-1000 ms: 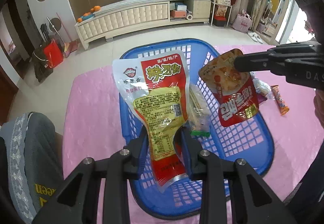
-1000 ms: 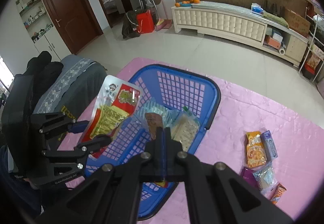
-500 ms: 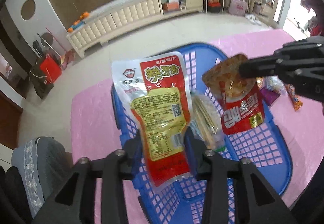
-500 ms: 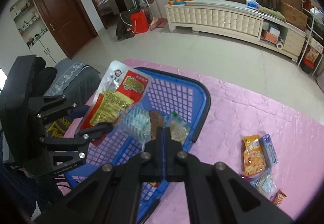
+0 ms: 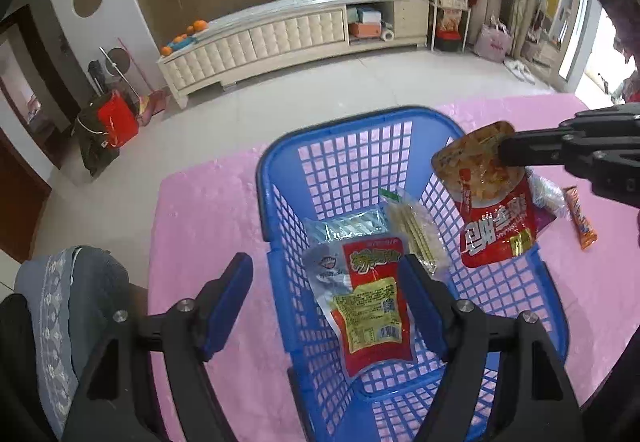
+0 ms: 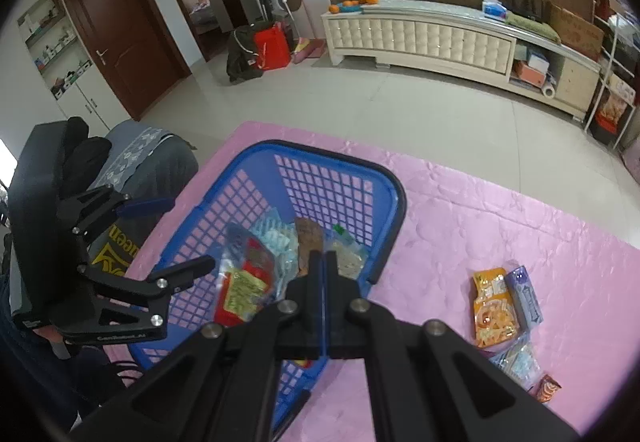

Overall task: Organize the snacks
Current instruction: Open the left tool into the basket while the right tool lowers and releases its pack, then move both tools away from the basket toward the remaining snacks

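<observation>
Over the blue basket (image 5: 276, 178), left gripper (image 5: 326, 282) opening — empty; right gripper (image 5: 505, 156) apparently clamps red pouch (image 5: 496, 218).

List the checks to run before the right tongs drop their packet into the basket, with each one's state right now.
1. Red-and-yellow packet free of the left tongs: ok, it lies in the blue basket as the jaws are opening, no pad pressing it.
2. Right tongs gripping the red pouch: ok, shut on its top edge.
3. Pouch above the basket: ok in the left wrist view, hanging over the right side.
4. Room in the basket: ok, bare mesh below the pouch.
5. Left tongs out of the drop path: cannot tell, they hang over the basket's near end.
6. Loose snacks left on the pink cloth: not ok, several remain.
</observation>
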Available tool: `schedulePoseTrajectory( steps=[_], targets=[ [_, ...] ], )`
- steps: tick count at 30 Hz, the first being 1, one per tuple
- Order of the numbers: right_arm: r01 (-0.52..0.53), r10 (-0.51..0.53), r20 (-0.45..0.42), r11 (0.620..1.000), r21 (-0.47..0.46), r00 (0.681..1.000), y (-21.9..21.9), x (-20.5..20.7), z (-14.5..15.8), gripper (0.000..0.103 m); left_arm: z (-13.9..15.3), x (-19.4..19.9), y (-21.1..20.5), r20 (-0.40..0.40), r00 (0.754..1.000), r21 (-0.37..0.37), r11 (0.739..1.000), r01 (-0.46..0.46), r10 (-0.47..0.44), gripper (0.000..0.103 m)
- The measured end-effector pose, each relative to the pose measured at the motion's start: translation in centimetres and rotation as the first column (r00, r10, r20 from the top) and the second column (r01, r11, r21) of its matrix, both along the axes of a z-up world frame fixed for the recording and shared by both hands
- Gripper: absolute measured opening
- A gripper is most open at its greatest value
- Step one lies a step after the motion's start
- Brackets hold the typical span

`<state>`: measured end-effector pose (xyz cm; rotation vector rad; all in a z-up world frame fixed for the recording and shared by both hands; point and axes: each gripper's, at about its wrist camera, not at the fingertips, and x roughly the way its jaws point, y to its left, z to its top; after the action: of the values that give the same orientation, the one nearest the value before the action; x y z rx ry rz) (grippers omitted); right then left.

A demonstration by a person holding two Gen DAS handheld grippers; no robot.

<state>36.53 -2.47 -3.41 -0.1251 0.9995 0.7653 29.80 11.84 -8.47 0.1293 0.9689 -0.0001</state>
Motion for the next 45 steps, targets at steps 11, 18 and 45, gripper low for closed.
schedulePoseTrajectory(
  steps=[11,18,45],
  targets=[
    [-0.033,0.033,0.004,0.999,-0.040,0.999,2.6,1.2,-0.8,0.002,0.0,-0.8,2.0,0.028,0.997,-0.050,0.996,-0.075,0.076,0.076],
    [-0.062,0.065,0.026,0.992,-0.106,0.998,4.8,1.8,-1.6,0.002,-0.1,-1.2,3.1,0.044,0.994,-0.100,0.990,-0.098,0.103,0.076],
    [0.001,0.013,0.099,0.991,-0.132,0.995,-0.3,-6.4,2.9,0.081,3.8,-9.0,0.1,0.106,0.988,-0.141,0.985,-0.100,0.115,0.081]
  ],
)
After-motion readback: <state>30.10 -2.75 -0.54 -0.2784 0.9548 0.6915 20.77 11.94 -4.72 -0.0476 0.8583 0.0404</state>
